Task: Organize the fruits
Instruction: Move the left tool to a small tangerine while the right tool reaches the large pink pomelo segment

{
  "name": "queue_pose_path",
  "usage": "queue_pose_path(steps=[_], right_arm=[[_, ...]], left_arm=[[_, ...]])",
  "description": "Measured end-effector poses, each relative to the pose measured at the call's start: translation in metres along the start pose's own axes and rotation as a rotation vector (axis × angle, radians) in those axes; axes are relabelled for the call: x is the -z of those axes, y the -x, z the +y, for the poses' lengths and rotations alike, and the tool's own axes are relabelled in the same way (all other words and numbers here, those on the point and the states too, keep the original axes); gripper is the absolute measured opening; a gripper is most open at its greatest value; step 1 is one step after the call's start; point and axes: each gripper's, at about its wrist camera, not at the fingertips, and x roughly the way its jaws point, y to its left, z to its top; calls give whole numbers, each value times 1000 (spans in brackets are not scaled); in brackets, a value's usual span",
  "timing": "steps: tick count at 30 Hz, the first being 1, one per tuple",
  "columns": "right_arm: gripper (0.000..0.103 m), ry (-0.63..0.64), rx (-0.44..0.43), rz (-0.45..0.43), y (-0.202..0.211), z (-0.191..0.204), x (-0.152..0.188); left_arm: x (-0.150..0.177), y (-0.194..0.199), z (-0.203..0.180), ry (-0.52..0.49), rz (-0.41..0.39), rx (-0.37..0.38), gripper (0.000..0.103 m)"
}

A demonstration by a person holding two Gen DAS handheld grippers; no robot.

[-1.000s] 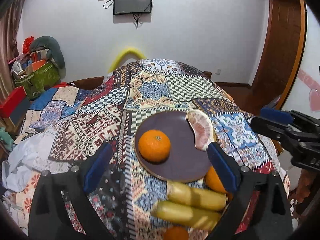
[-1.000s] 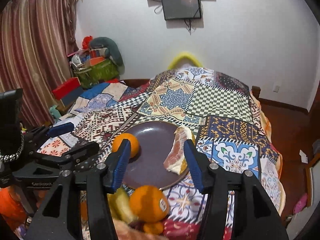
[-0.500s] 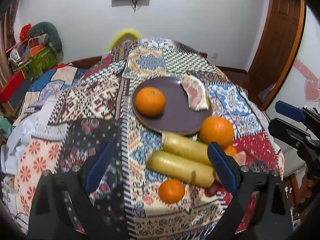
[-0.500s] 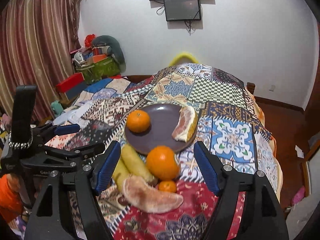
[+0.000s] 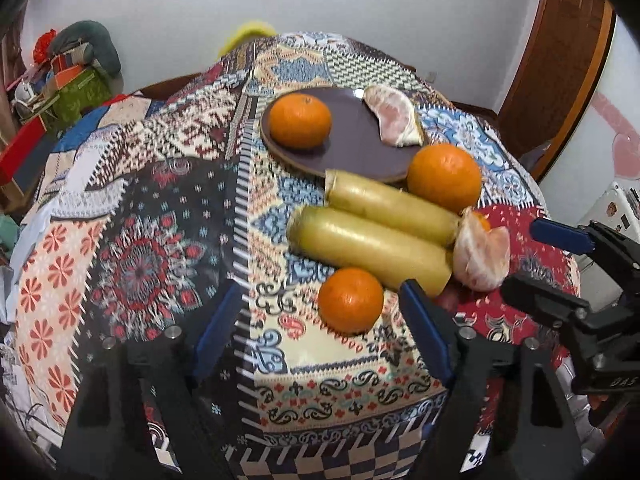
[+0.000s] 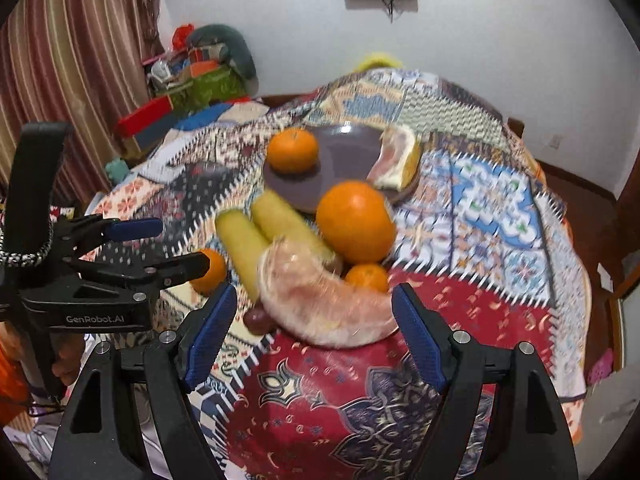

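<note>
Orange tangerine [image 5: 350, 299], low in the frame, sits between your closing, empty left gripper [image 5: 320, 330]; your right gripper [image 6: 314, 330] opens empty, so pinch and lift next.

A patchwork cloth [image 5: 168, 240] covers the table, with a dark plate [image 5: 352, 148] as its centrepiece. Just before the plate's near rim lie two bananas [image 5: 376, 236] side by side and a large orange [image 5: 444, 178]. Nearer than these rest a small orange [image 5: 350, 300] and a peeled pomelo wedge [image 6: 324, 304], beside a tiny orange [image 6: 366, 278].
</note>
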Motion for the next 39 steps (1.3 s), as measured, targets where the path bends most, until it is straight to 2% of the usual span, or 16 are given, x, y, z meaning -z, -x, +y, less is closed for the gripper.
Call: queue_pose_path(steps=[2, 5, 8, 10, 16, 19, 21, 22, 23, 26, 31, 39], right_arm=[[77, -1, -1, 17, -6, 2, 3], [77, -18, -2, 44, -18, -1, 4], [78, -34, 0, 62, -25, -1, 5], [83, -37, 8, 58, -28, -1, 5], [82, 11, 64, 28, -32, 5, 3], [74, 3, 56, 19, -31, 1, 2], [61, -17, 20, 11, -27, -4, 1], [59, -21, 8, 8, -24, -4, 1], [51, -23, 3, 3, -21, -5, 0], [41, -39, -8, -15, -10, -10, 0], [35, -96, -2, -27, 4, -27, 7], [35, -130, 5, 54, -1, -46, 29]], left_arm=[[3, -3, 2, 5, 13, 9, 69], [7, -6, 2, 9, 28, 33, 65], [9, -7, -3, -7, 31, 41, 64], [10, -10, -7, -20, 35, 33, 64], [7, -19, -8, -8, 41, 29, 64], [5, -21, -8, -5, 36, 23, 62], [5, -22, -9, -12, 34, 20, 59], [4, -23, -10, -20, 33, 15, 55], [4, -23, -11, -24, 33, 12, 50], [4, -23, -12, -28, 33, 26, 41], [5, -23, -14, -37, 28, 29, 38], [5, -19, -13, -39, 21, 17, 37]])
